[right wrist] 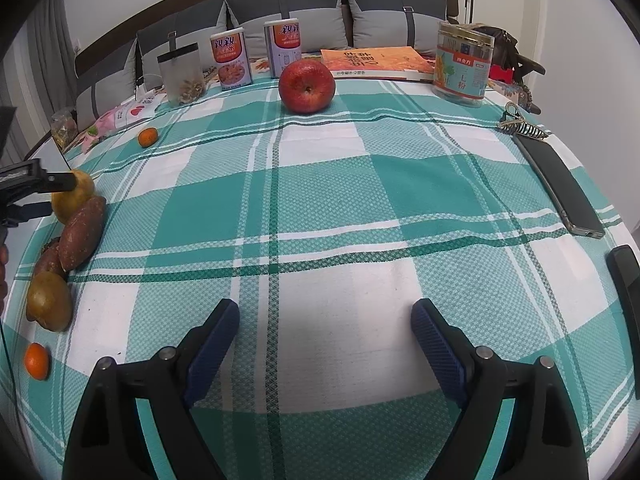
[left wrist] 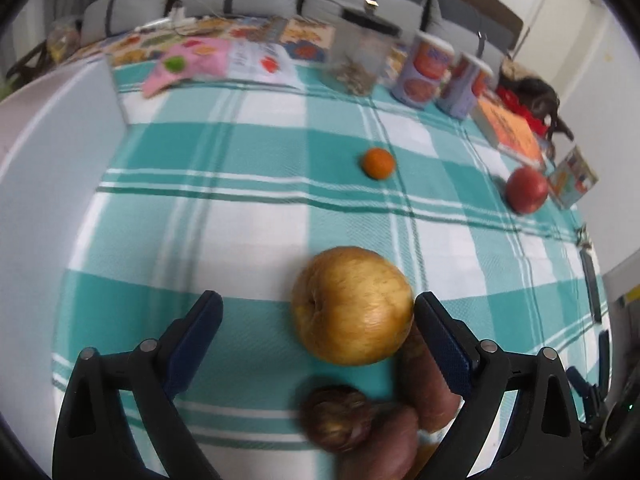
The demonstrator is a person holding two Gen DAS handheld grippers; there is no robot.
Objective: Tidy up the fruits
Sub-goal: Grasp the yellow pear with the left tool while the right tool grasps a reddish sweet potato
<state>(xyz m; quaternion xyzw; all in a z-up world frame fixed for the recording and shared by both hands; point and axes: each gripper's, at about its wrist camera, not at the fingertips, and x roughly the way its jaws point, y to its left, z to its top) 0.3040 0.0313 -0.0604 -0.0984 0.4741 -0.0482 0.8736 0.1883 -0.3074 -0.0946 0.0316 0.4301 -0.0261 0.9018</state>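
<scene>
In the left wrist view a yellow apple (left wrist: 352,306) lies on the checked tablecloth (left wrist: 240,160) between the fingers of my left gripper (left wrist: 318,304). It is close against the right finger and well apart from the left one, so the gripper is open. Behind the apple lie two sweet potatoes (left wrist: 428,380) and a brownish fruit (left wrist: 336,416). Farther out are a small orange (left wrist: 378,163) and a red apple (left wrist: 526,189). My right gripper (right wrist: 324,340) is open over bare cloth. From it I see the red apple (right wrist: 307,86), the fruit cluster (right wrist: 82,232) at the left, and a tangerine (right wrist: 37,361).
Along the far edge stand two cans (right wrist: 232,58), a clear container (right wrist: 182,74), a jar (right wrist: 464,64) and an orange book (right wrist: 376,62). At the right lie a phone (right wrist: 560,192) and a hair clip (right wrist: 520,126). A white board (left wrist: 60,152) borders the left.
</scene>
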